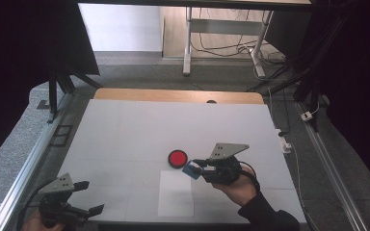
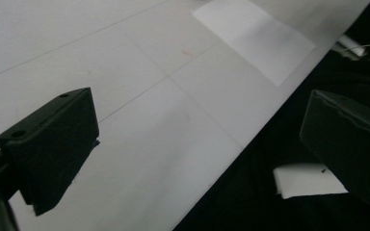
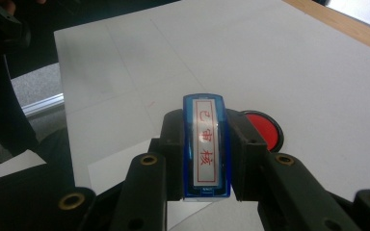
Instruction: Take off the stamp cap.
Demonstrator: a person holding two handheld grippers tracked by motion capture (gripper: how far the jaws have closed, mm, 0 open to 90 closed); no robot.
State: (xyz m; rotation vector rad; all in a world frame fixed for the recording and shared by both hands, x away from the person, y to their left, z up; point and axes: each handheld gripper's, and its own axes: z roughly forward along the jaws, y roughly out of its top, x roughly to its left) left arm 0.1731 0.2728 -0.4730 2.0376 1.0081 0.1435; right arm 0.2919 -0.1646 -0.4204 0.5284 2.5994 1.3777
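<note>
White sheeting covered the table (image 1: 125, 130); grey carpet lay beyond. Right tool (image 1: 196, 168) pinched a blue stamp (image 3: 206, 147); left tool (image 1: 87, 197) stood spread.

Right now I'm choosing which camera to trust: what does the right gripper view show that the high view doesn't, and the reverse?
Right gripper view: the red characters on the label of the blue stamp, clamped in the right claw.
High view: the left claw open near the table's front edge, and the floor beyond.
Both: the stamp, the red ink pad and the white paper sheet.
</note>
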